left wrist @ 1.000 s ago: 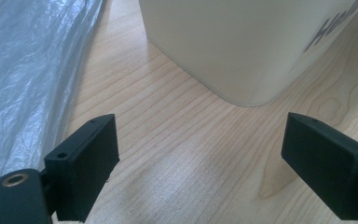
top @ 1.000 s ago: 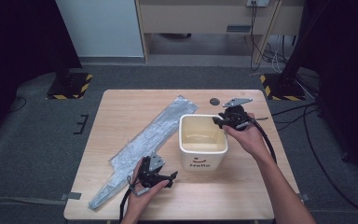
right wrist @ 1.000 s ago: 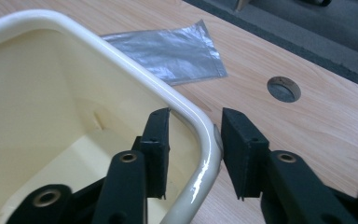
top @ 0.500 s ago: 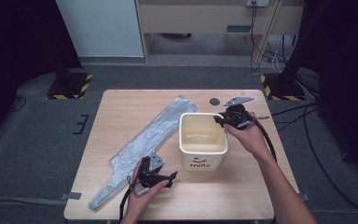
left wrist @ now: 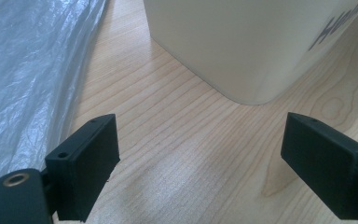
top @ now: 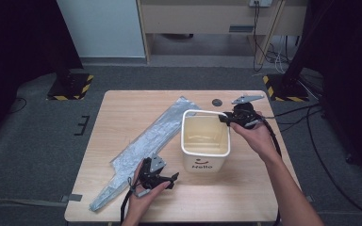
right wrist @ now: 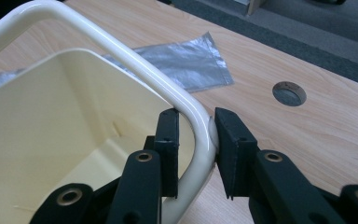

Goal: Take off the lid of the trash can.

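On the wooden table (top: 136, 106), a cream bin (top: 205, 141) stood upright beside a long silvery plastic bag (top: 146, 143).
At the bin's far right corner, the right gripper (right wrist: 196, 140) had just been closing its jaws, which pinched the rounded rim between them; near the bin's front corner, the left gripper (left wrist: 200, 158) rested with jaws spread wide, holding nothing.
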The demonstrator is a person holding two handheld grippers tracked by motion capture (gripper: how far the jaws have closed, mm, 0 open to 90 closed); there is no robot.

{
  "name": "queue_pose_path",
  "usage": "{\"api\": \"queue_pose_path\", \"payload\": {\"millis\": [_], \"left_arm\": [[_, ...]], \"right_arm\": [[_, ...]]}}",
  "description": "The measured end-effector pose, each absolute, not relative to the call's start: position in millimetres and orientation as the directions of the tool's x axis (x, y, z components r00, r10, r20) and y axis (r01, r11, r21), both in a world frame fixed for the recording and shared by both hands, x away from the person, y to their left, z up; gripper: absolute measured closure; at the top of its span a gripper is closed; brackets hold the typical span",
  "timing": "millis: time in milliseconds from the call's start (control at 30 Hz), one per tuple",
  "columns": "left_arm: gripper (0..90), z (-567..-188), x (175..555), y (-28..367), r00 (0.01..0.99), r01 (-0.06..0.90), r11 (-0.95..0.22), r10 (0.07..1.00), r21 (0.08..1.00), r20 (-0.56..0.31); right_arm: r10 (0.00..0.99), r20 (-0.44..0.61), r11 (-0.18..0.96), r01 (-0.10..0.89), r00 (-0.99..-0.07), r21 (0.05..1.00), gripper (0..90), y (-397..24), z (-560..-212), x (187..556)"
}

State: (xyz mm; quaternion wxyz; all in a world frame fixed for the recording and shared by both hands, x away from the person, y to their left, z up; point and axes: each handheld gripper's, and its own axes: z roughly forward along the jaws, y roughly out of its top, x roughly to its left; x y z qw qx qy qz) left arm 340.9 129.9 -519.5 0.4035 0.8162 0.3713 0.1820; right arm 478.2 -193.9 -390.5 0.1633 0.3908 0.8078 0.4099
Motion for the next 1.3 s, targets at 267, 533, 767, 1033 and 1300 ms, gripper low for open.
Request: {"api": "queue_pose_path", "payload": {"millis": [267, 533, 767, 1033, 1300], "left_arm": [[9.7, -519, 341, 130, 0.650, 0.461, -0.395, 0.760, 0.794, 0.001], [9.7, -519, 341, 131, 0.645, 0.465, -0.391, 0.764, 0.795, -0.001], [10.0, -520, 341, 129, 0.653, 0.460, -0.400, 0.758, 0.793, 0.003], [10.0, -521, 341, 127, 0.657, 0.456, -0.415, 0.753, 0.787, 0.017], [10.0, -522, 341, 130, 0.654, 0.454, -0.424, 0.756, 0.784, 0.029]], "right_arm": [[0.744, 0.107, 0.330, 0.501, -0.660, 0.800, 73.1, -203, -380, 474], [0.745, 0.142, 0.296, 0.514, -0.652, 0.805, 73.4, -213, -373, 471], [0.781, 0.132, 0.275, 0.527, -0.610, 0.804, 73.5, -229, -367, 468], [0.825, 0.126, 0.246, 0.552, -0.550, 0.797, 73.7, -249, -363, 463], [0.877, 0.117, 0.201, 0.577, -0.466, 0.792, 73.8, -269, -358, 455]]}}
